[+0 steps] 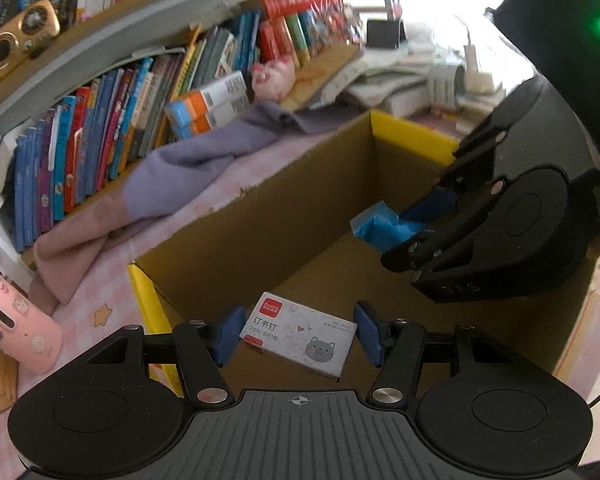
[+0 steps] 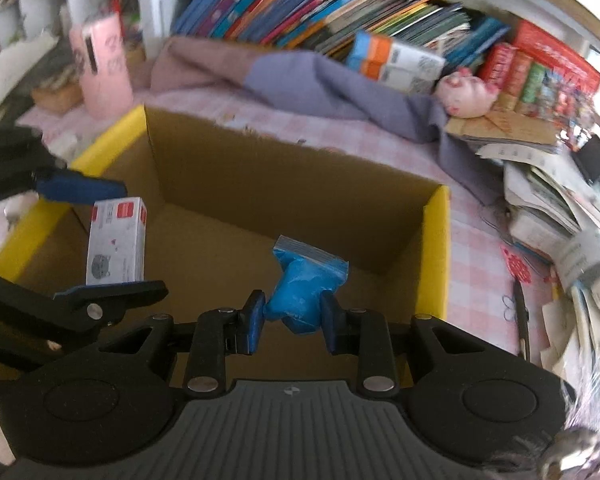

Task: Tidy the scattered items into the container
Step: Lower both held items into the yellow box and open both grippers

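Step in hand: delivery. Left gripper [image 1: 298, 336] clamps the staple box [image 1: 299, 338], right gripper [image 2: 290, 322] pinches the blue bag [image 2: 304, 286], both above the open cardboard box [image 2: 434, 256]. Next, probably: release inside.

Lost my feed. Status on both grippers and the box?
Left gripper holds staple box. Right gripper holds blue bag. Both over open cardboard box. Nothing in the way.
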A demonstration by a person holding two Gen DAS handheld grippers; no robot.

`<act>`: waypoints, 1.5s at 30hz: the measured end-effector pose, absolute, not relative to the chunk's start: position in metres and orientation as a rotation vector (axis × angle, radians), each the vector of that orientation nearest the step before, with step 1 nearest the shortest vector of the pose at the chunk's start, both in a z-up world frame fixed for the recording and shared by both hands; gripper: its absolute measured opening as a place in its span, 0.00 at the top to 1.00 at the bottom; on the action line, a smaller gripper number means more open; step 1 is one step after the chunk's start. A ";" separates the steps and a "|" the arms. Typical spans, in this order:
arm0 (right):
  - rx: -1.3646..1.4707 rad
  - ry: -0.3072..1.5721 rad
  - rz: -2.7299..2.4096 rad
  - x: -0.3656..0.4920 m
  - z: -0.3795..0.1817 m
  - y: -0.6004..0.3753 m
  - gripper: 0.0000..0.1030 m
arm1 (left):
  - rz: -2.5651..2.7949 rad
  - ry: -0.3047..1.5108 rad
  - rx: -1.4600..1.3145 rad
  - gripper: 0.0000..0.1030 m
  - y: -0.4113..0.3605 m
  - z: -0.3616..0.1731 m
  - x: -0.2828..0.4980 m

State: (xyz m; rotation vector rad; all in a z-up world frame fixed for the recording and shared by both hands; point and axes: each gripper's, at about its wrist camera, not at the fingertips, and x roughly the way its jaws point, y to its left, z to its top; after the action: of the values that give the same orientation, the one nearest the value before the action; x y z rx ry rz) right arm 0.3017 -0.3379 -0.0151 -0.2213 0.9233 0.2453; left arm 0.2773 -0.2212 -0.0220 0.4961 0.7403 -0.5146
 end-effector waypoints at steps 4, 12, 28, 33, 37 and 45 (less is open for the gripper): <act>-0.242 0.961 0.267 0.308 -0.024 -0.335 0.73 | -0.505 0.776 0.504 0.42 -0.225 -0.028 0.280; -0.245 0.987 0.286 0.311 -0.027 -0.335 0.73 | -0.485 0.797 0.508 0.40 -0.228 -0.028 0.283; -0.172 0.911 0.284 0.296 -0.007 -0.344 0.57 | -0.476 0.713 0.454 0.25 -0.219 -0.004 0.265; -0.129 0.862 0.278 0.281 0.010 -0.346 0.56 | -0.470 0.656 0.418 0.16 -0.211 0.010 0.252; -0.109 0.811 0.268 0.265 0.024 -0.345 0.54 | -0.463 0.624 0.373 0.15 -0.201 0.021 0.242; -0.053 0.727 0.183 0.231 0.046 -0.342 0.54 | -0.455 0.579 0.280 0.14 -0.173 0.038 0.213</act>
State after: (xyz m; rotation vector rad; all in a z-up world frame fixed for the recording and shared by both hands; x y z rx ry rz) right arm 0.2311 -0.3424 0.0455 -0.0528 0.7266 0.1832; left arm 0.2126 -0.1728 0.0377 0.2796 0.5791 -0.4548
